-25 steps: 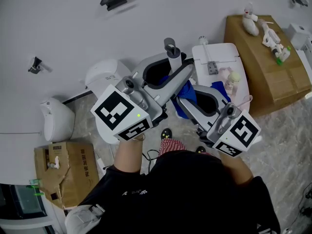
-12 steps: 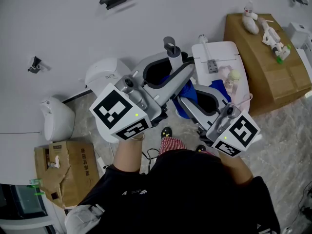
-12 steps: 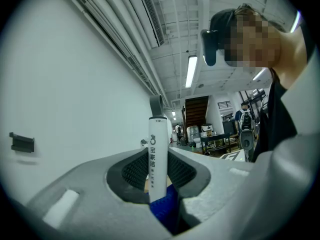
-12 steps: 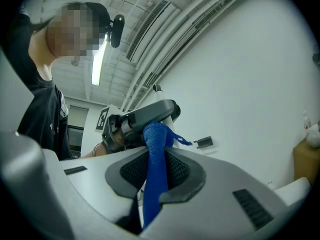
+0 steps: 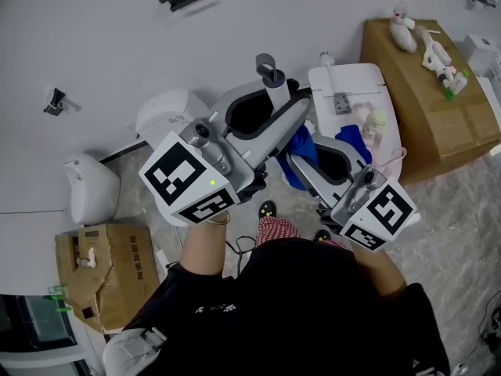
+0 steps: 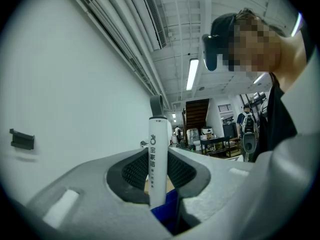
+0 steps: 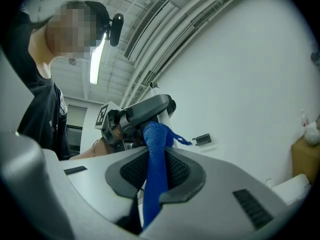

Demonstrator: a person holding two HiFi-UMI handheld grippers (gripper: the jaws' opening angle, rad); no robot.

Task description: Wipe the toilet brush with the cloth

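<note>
Head view: person stands w/ both tools up in front. Left gripper [image 5: 283, 106] is clamped on the white shaft of the toilet brush [image 5: 275, 88], grey loop at its far end. Right gripper [image 5: 311, 161], just to the right, pinches the blue cloth [image 5: 301, 149] close against that shaft. Left gripper view: jaws tight on shaft, cloth bunched below. Right gripper view: jaws closed on a cloth strip. Shaft looks stiff, light, prob. slick plastic, so grip mid-shaft; cloth's limp, keep it bunched.

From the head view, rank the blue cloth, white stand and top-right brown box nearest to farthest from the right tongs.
1. blue cloth, gripped in the right tongs.
2. white stand, just beyond them.
3. brown box, far right, past the stand.
</note>
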